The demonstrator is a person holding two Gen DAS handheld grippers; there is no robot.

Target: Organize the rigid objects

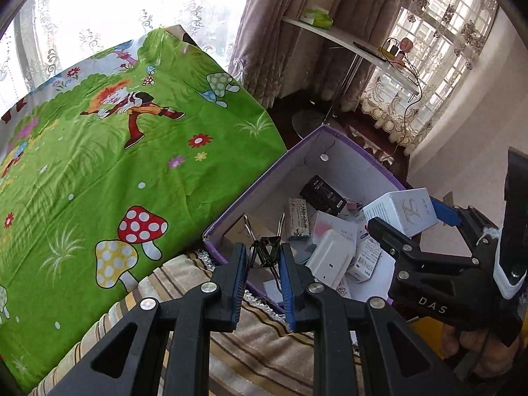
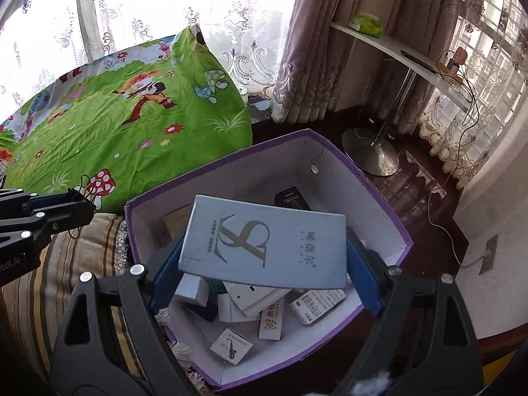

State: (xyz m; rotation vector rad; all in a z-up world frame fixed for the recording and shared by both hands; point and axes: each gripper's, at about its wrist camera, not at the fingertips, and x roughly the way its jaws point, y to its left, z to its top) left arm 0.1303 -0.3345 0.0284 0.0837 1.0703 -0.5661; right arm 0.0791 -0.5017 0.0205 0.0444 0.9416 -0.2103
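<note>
My left gripper (image 1: 264, 259) is shut on a black binder clip (image 1: 264, 250) and holds it at the near left rim of a purple cardboard box (image 1: 349, 145). My right gripper (image 2: 264, 265) is shut on a white box with a gold "S" logo (image 2: 264, 242) and holds it above the purple box (image 2: 392, 217). In the left wrist view the right gripper (image 1: 412, 217) and its white box (image 1: 401, 209) show at the right. In the right wrist view the left gripper (image 2: 84, 204) shows at the left edge. Several small cartons (image 2: 313, 307) lie inside the purple box.
A green cartoon-print cushion (image 1: 115, 165) lies to the left of the box. A striped fringed cloth (image 1: 264, 349) lies under it. Behind stand a white side table (image 2: 412, 62) on a metal foot (image 2: 369, 155), curtains and a window. A cable (image 2: 442, 227) runs along the floor.
</note>
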